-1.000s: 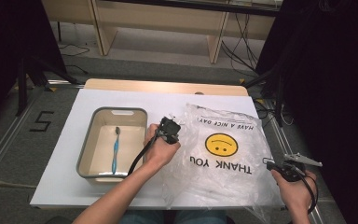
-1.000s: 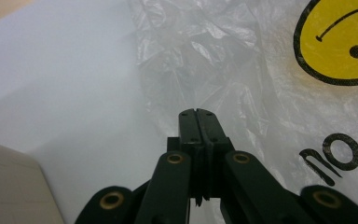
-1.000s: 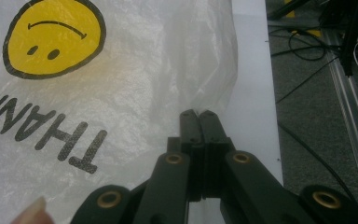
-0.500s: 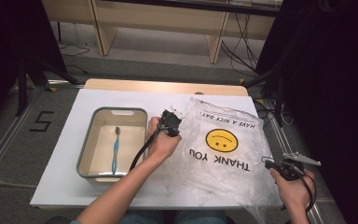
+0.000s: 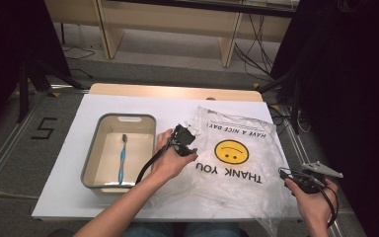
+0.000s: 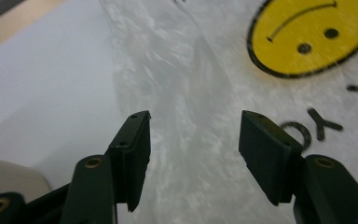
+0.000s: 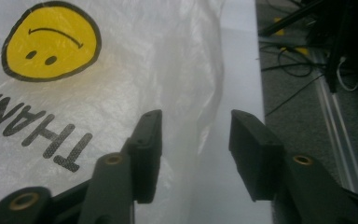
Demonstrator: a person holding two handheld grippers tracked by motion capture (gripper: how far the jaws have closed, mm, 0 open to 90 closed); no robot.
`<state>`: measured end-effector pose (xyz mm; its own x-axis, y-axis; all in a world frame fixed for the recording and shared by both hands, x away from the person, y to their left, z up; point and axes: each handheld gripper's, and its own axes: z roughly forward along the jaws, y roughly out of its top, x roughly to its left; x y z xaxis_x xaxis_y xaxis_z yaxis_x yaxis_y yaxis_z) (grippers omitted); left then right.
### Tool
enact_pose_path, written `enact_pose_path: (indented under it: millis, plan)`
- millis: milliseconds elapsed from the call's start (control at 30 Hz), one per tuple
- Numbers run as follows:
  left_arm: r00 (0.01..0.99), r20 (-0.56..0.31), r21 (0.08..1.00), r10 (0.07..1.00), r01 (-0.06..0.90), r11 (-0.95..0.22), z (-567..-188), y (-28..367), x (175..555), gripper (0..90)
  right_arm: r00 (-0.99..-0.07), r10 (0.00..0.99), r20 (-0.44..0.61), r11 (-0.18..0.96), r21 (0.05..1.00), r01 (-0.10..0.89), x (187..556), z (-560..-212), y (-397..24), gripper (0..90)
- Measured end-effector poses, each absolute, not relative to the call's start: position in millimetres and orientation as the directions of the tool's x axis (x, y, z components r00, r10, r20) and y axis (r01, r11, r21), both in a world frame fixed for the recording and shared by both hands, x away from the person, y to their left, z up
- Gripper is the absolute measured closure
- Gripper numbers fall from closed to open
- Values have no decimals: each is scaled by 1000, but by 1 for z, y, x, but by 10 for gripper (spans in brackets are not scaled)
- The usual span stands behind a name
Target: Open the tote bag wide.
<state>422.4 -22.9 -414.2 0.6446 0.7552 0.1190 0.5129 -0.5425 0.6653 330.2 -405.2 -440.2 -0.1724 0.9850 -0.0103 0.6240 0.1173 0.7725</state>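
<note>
One clear plastic bag (image 5: 237,163) with a yellow smiley face lies flat on the right half of the white table (image 5: 69,148). To its left stands one grey tray (image 5: 91,158) with a single blue toothbrush (image 5: 122,160) inside. There are two grippers: the left gripper (image 5: 186,138) sits over the bag's left edge and the right gripper (image 5: 296,178) by its near right corner. Both have just been opening their jaws, which now stand apart with only bag film beneath them.
</note>
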Motion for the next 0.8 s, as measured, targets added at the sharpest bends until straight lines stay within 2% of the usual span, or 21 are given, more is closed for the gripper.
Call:
enact_pose_path:
  millis: [167,400,500,800]
  plan:
    - [680,132,625,721,508,-593,-427,-25,409,417,-194,981,-3,128,760,637,327,-441,-405,491]
    - [711,125,575,692,516,-635,-438,-28,399,398,-211,977,33,137,662,737,329,-456,-402,458]
    - [732,115,544,671,519,-659,-443,-32,395,390,-213,976,39,138,646,751,330,-460,-402,460]
    - [750,112,487,652,531,-694,-460,-37,392,458,-230,972,53,154,597,787,331,-466,-400,543]
